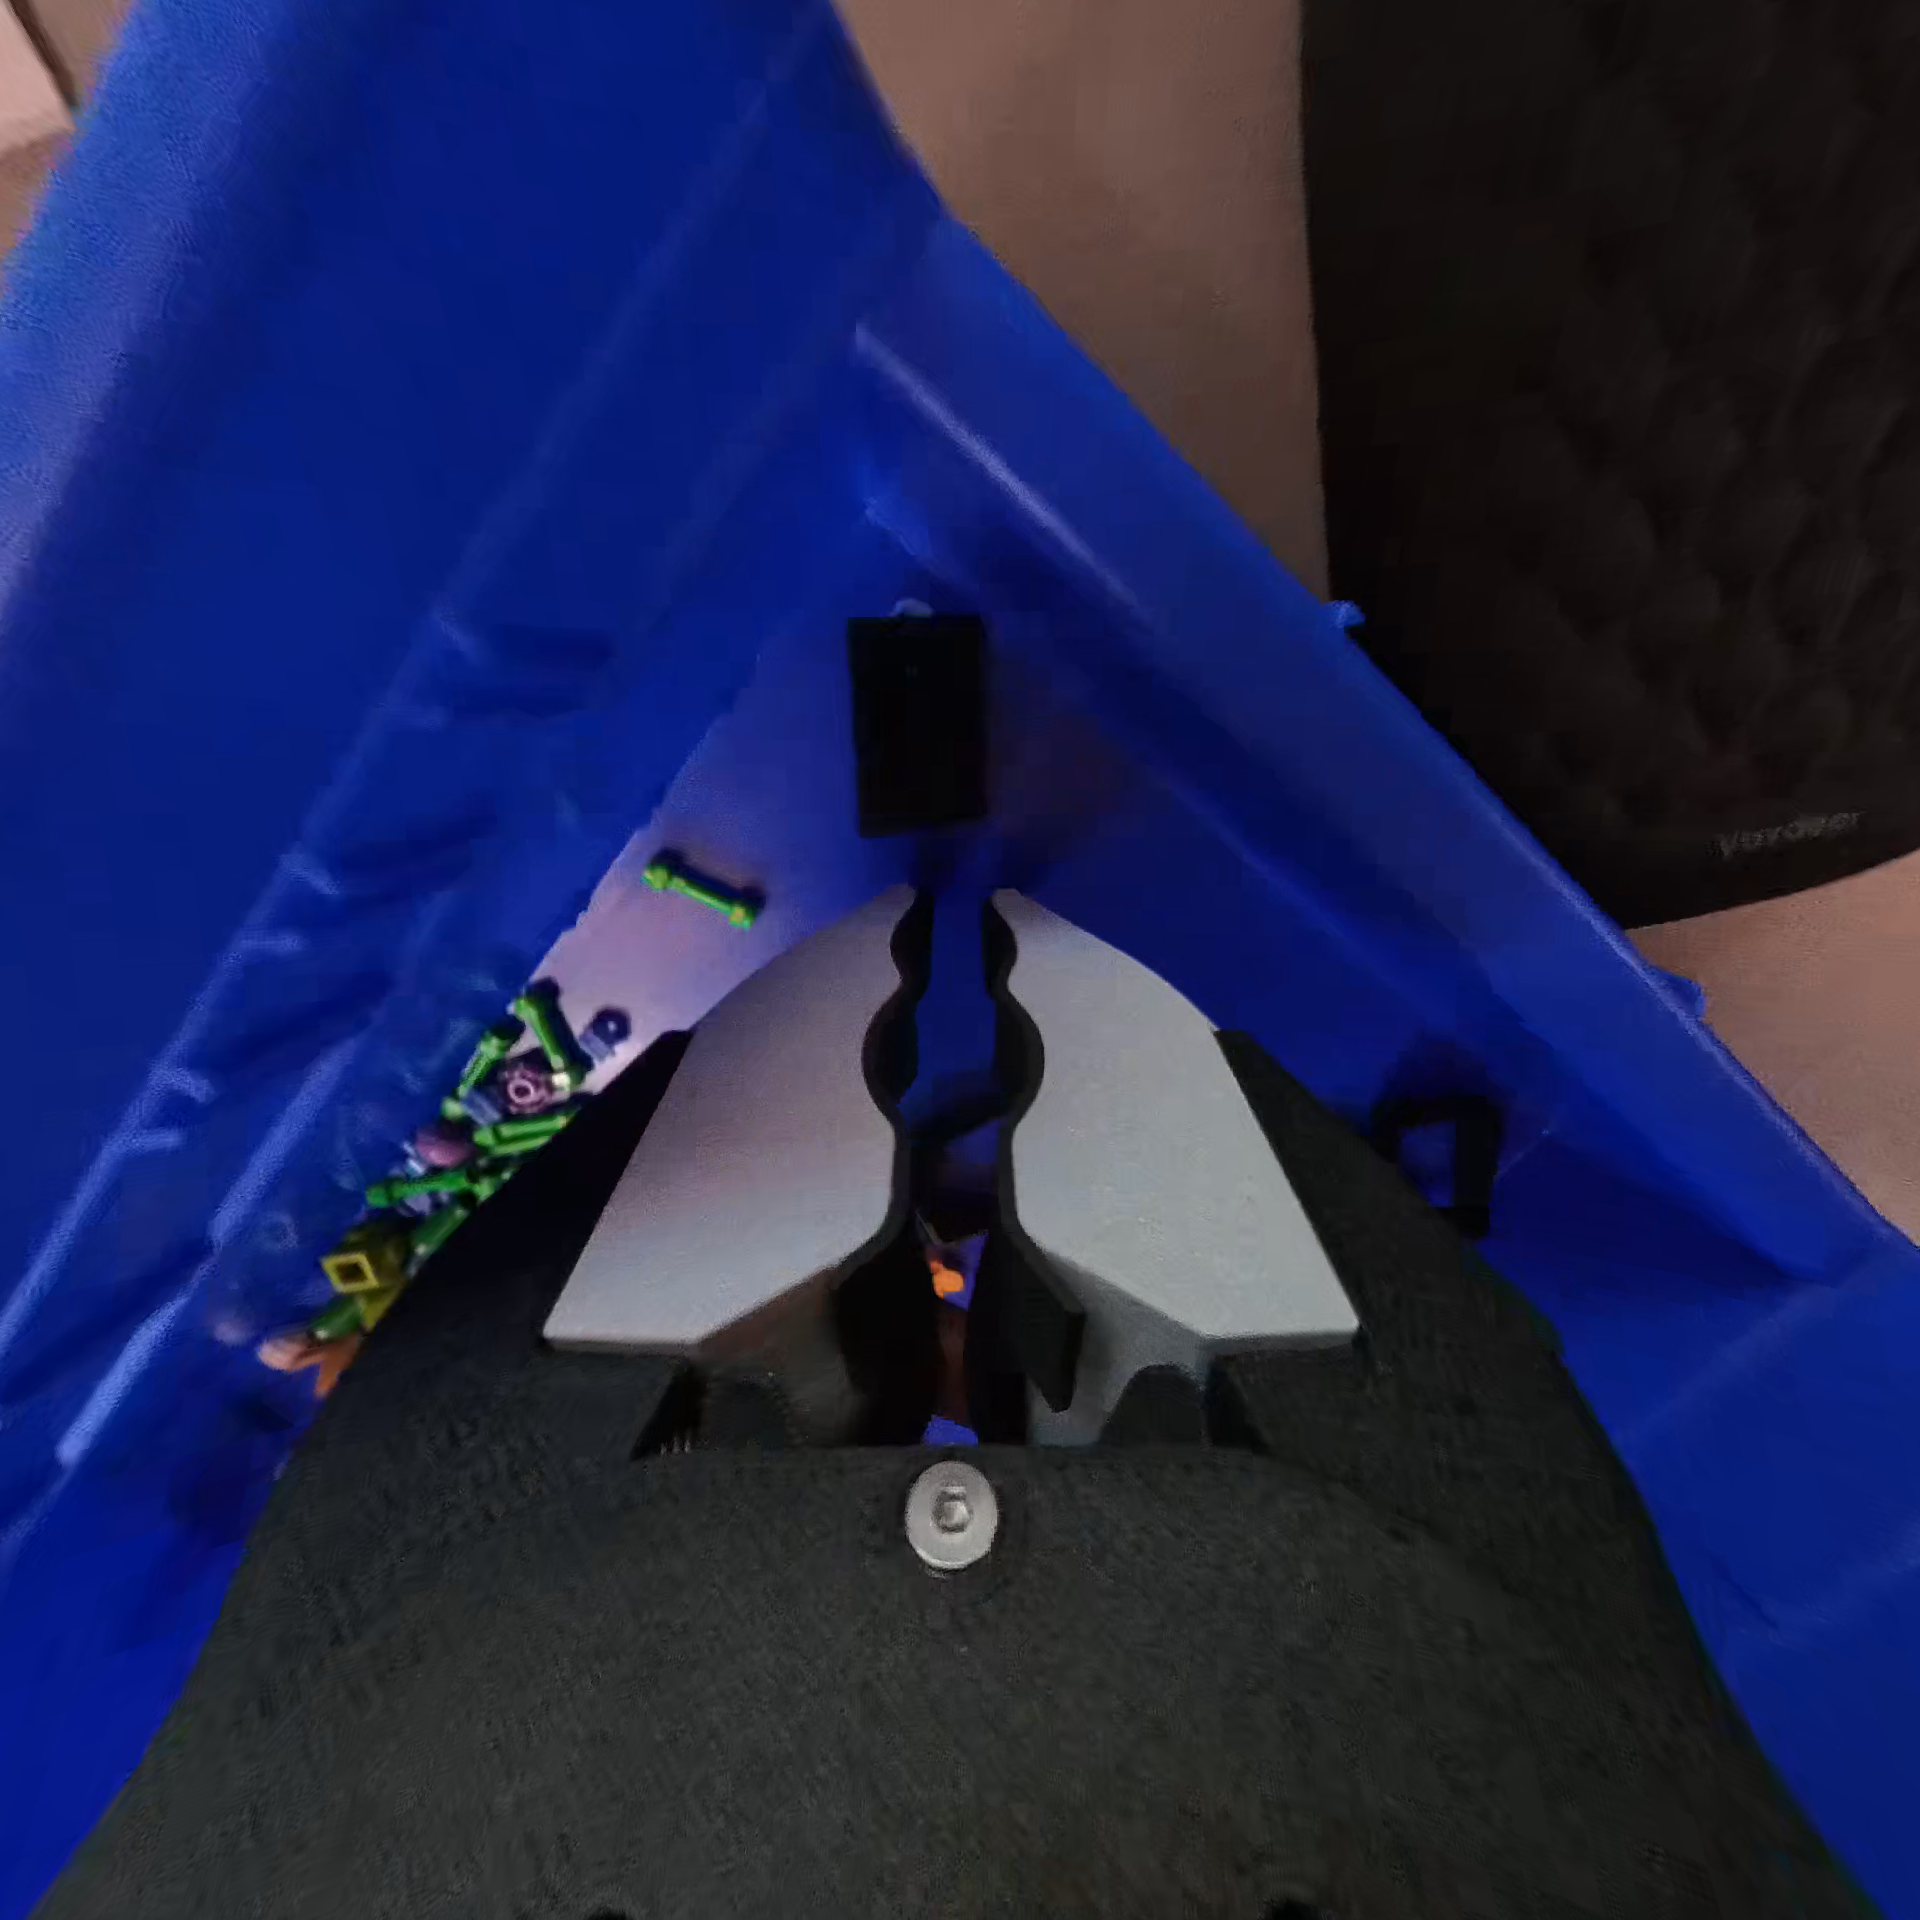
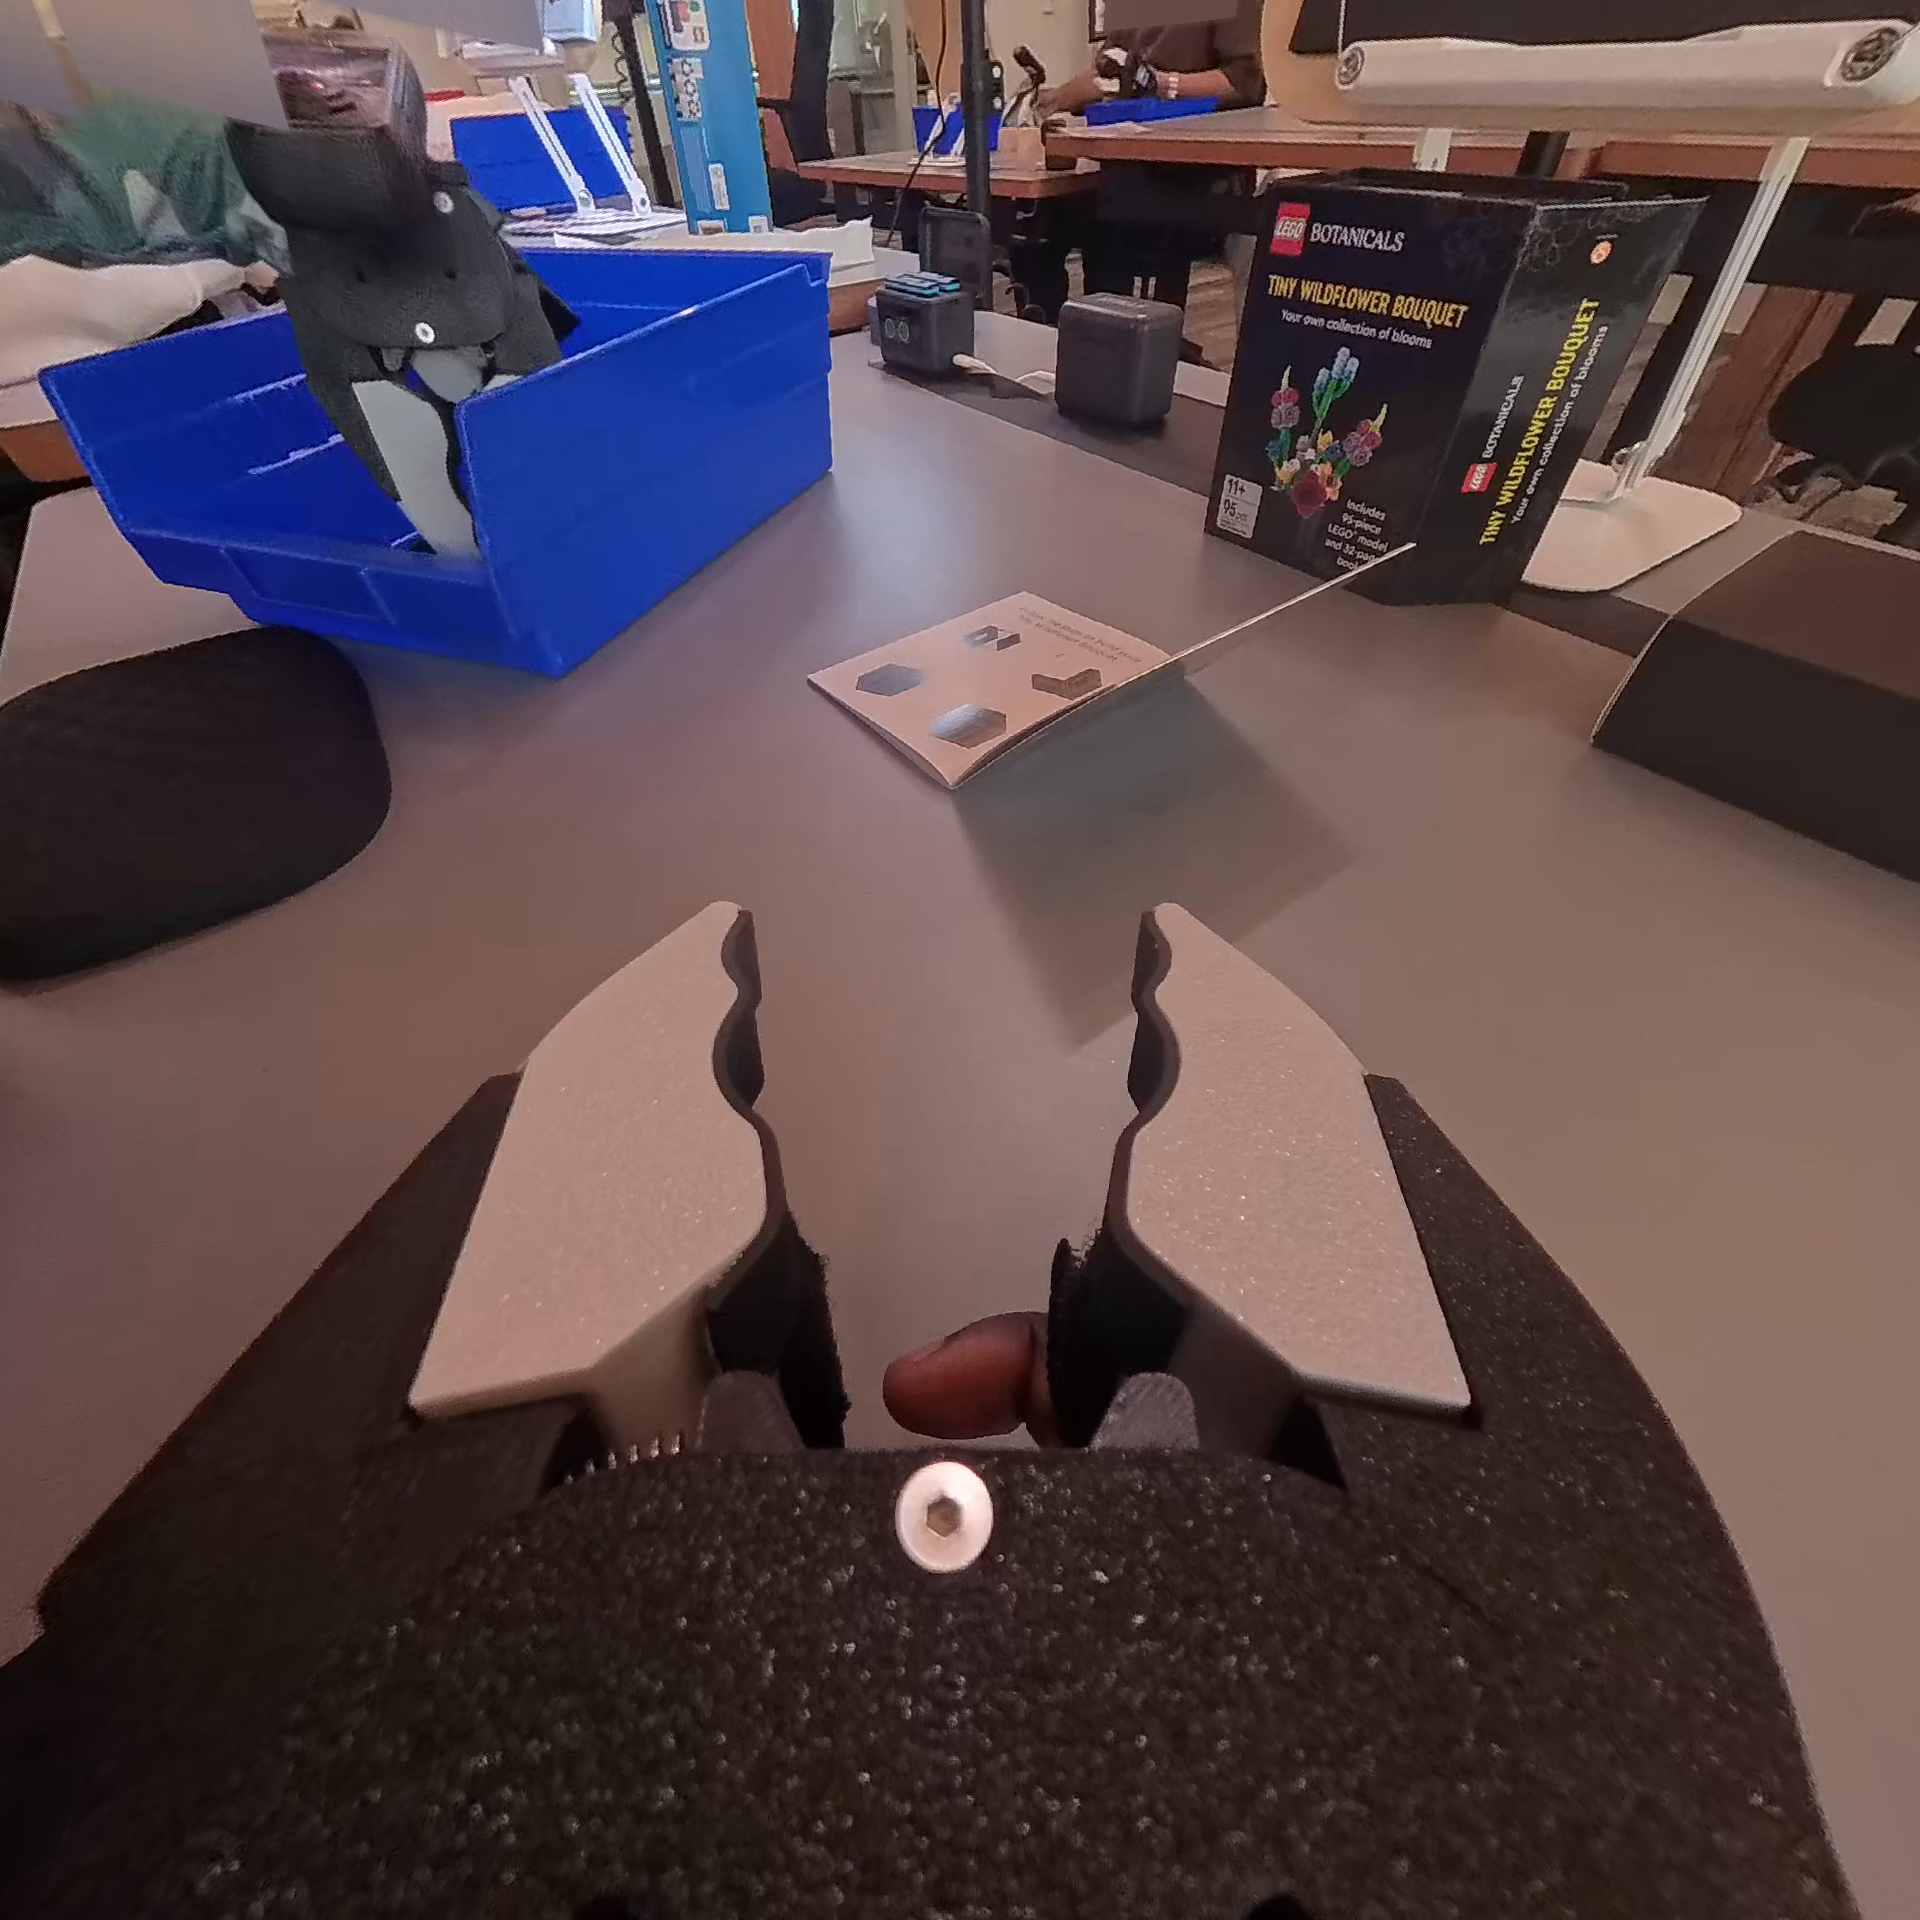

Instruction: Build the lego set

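Bricks [image 1: 468, 1132], mostly green and too jumbled to count, lie heaped along one inner wall of the single blue bin [image 2: 644, 457], where the left gripper [image 1: 951, 914] reaches in, jaws nearly together on nothing. One booklet [image 2: 987, 686] lies open beside one boxed set [image 2: 1382, 384] on the grey table [image 2: 727, 831], above which the right gripper [image 2: 940, 935] hovers with jaws spread wide and empty.

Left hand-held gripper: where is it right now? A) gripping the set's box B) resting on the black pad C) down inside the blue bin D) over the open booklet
C: the right wrist view shows the left hand-held gripper reaching down inside the blue bin, and its own view shows loose lego pieces beside it on the bin floor.
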The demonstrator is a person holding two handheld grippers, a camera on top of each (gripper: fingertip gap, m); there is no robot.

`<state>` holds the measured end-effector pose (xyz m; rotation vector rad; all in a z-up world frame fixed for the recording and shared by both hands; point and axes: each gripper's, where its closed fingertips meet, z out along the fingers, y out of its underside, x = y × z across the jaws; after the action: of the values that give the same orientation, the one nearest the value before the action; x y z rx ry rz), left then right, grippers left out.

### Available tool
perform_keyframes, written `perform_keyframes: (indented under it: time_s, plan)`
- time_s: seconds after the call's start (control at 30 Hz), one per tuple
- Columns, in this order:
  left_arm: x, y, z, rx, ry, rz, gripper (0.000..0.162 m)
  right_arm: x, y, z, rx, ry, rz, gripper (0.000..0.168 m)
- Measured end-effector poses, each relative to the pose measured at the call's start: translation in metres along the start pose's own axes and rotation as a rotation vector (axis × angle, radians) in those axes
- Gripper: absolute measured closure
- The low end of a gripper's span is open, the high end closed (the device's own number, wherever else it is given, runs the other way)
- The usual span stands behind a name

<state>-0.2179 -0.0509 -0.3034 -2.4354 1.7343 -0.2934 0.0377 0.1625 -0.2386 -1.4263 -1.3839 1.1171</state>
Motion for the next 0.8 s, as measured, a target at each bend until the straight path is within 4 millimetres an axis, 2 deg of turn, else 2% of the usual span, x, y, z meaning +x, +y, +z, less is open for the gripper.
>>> perform_keyframes:
  time_s: [0.13, 0.2, 0.27, 0.37, 0.5, 0.57, 0.6, 0.7, 0.8]
  plan:
    - [0.002, 0.018, -0.004, -0.005, -0.101, -0.135, 0.156, -0.001, 0.003, 0.002, -0.019, -0.007, -0.005, 0.098]
    - [0.004, 0.02, -0.007, 0.011, -0.153, -0.185, 0.15, -0.002, 0.004, 0.003, -0.028, -0.009, -0.009, 0.098]
    - [-0.001, 0.013, -0.01, 0.066, -0.208, -0.238, 0.124, -0.002, 0.005, 0.003, -0.035, -0.008, -0.013, 0.098]
    - [-0.003, -0.01, -0.009, 0.171, -0.213, -0.25, 0.118, -0.002, 0.006, 0.004, -0.042, -0.007, -0.014, 0.099]
    - [-0.015, -0.021, 0.0, 0.154, -0.277, -0.159, 0.12, -0.001, 0.005, 0.003, -0.034, 0.004, -0.023, 0.099]
    - [-0.019, -0.03, 0.0, 0.187, -0.284, -0.153, 0.132, -0.001, 0.004, 0.002, -0.028, 0.01, -0.024, 0.099]
    - [-0.017, -0.03, 0.002, 0.178, -0.269, -0.142, 0.142, 0.0, 0.004, 0.002, -0.025, 0.012, -0.023, 0.099]
    - [-0.013, -0.028, 0.003, 0.147, -0.259, -0.147, 0.145, 0.001, 0.003, 0.001, -0.019, 0.014, -0.019, 0.099]
    - [-0.009, -0.026, -0.007, 0.16, -0.275, -0.205, 0.156, 0.0, 0.004, 0.002, -0.028, 0.009, -0.021, 0.099]
